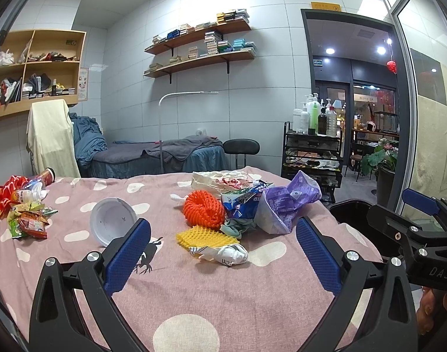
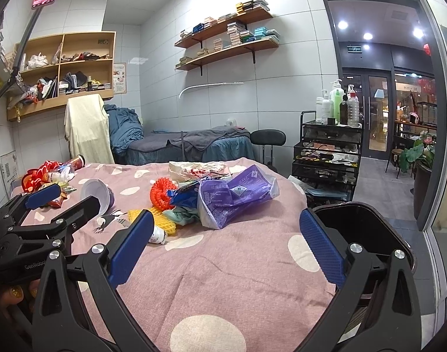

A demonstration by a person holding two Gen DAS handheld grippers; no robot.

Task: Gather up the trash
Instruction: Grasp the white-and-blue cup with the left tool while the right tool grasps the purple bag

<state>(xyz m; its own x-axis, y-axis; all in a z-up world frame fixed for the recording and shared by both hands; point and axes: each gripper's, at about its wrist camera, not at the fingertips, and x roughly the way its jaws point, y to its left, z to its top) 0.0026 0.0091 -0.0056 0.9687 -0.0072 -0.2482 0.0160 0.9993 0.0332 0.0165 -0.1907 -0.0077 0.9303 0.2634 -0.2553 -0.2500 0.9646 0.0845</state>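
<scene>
Trash lies on a pink dotted tablecloth point(image 1: 211, 293): a purple bag point(image 1: 285, 202) point(image 2: 235, 196), an orange foam net point(image 1: 204, 208) point(image 2: 161, 192), a yellow foam net point(image 1: 200, 236), a crumpled white wrapper point(image 1: 223, 253), a blue wrapper point(image 1: 244, 201), a white cup on its side point(image 1: 111, 220) point(image 2: 95, 190) and snack wrappers point(image 1: 26, 220) at the left. My left gripper point(image 1: 223, 252) is open and empty, just short of the crumpled wrapper. My right gripper point(image 2: 223, 246) is open and empty over bare cloth. A black bin point(image 2: 361, 231) point(image 1: 352, 211) stands at the table's right edge.
A red bag and bottles point(image 1: 15, 190) lie at the far left corner. A white plastic bag point(image 1: 220, 180) lies at the back. Behind the table are a massage bed point(image 1: 158, 155), a black stool point(image 1: 241, 146) and a black trolley with bottles point(image 1: 314, 152).
</scene>
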